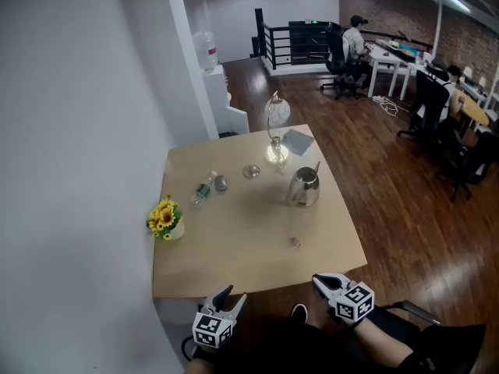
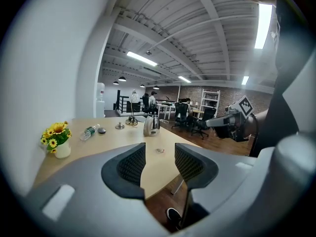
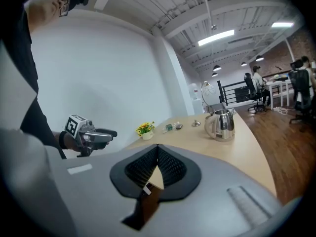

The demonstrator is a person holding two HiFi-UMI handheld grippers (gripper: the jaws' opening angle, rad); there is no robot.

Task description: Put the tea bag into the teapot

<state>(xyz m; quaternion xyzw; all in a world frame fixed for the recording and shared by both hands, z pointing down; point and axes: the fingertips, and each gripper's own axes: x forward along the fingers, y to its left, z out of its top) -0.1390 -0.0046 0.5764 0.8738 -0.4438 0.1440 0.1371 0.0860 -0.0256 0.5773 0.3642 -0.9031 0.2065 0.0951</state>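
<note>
Both off table [image 1: 234, 248], left tongs [image 1: 234, 293] released, right tongs [image 1: 318, 280] clenched, teapot [image 1: 304, 187] near lamp [image 1: 276, 153], bottle [image 1: 202, 192], flowers [image 1: 164, 216].

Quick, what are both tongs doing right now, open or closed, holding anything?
Left tongs: open, nothing between them.
Right tongs: closed, tips touching, nothing gripped.

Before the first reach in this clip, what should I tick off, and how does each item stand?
1. Left tool open and empty: ok.
2. Right tool open for a pick: not ok; its jaws are closed together on nothing.
3. Tea bag found: ok; a small item, likely the bag, lies free on the table.
4. Teapot upright, apart from its neighbours: ok.
5. Teapot mouth uncovered: cannot tell.
6. Path from tools to tea bag clear: ok.
</note>
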